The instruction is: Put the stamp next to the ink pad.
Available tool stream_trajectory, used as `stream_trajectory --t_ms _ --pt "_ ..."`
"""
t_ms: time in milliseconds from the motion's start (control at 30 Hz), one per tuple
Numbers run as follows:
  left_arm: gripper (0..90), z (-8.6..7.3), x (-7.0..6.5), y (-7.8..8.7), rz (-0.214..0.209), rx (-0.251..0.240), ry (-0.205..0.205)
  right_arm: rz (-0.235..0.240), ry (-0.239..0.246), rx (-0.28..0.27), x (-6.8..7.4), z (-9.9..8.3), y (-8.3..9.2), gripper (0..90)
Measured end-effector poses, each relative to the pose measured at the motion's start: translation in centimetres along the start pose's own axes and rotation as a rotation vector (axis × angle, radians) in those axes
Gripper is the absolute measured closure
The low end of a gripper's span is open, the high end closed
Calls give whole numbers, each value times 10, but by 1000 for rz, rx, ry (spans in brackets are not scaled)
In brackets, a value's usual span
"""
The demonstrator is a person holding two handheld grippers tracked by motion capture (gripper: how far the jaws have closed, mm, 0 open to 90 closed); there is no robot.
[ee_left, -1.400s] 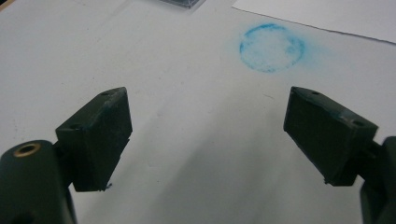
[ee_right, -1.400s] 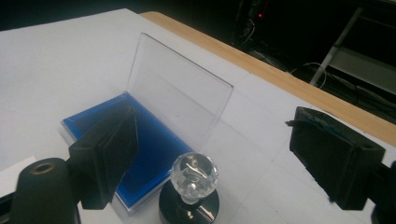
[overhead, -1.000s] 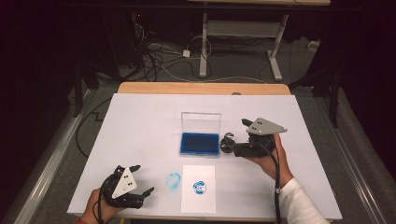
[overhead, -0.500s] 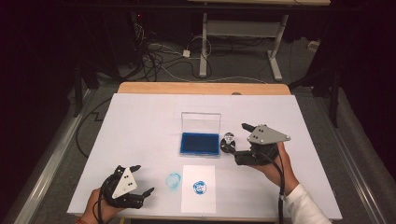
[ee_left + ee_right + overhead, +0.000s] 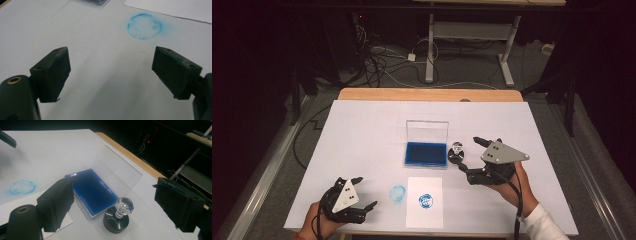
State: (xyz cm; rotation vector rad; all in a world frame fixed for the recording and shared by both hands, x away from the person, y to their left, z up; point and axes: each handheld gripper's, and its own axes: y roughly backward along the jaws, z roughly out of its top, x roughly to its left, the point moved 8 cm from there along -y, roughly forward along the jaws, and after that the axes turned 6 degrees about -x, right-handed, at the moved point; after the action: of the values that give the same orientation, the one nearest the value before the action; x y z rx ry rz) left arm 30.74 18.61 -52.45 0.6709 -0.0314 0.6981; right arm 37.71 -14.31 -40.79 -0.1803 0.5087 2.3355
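Observation:
A stamp (image 5: 456, 152) with a clear knob and black round base stands upright on the white table, just right of a blue ink pad (image 5: 426, 152) whose clear lid is raised. My right gripper (image 5: 468, 153) is open, its jaws just right of the stamp and not touching it. In the right gripper view the stamp (image 5: 117, 216) stands between and ahead of the wide-apart jaws, next to the ink pad (image 5: 93, 192). My left gripper (image 5: 364, 192) is open and empty near the front left edge. A white sheet (image 5: 425, 201) bears a blue round print.
A smudged blue ring (image 5: 397, 193) marks the table left of the sheet; in the left gripper view this ring (image 5: 144, 26) lies ahead of the open left gripper (image 5: 110, 75). A wooden strip (image 5: 427, 94) runs along the table's far edge, with cables on the floor beyond.
My right gripper has drawn back a little toward the person, while the stamp has stayed in place. The left gripper has not moved.

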Motion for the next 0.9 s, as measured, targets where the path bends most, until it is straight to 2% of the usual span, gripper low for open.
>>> stream_trajectory --t_ms 900 --pt "144 0 -1 -2 -2 6 0 -5 62 -12 12 -16 30 156"
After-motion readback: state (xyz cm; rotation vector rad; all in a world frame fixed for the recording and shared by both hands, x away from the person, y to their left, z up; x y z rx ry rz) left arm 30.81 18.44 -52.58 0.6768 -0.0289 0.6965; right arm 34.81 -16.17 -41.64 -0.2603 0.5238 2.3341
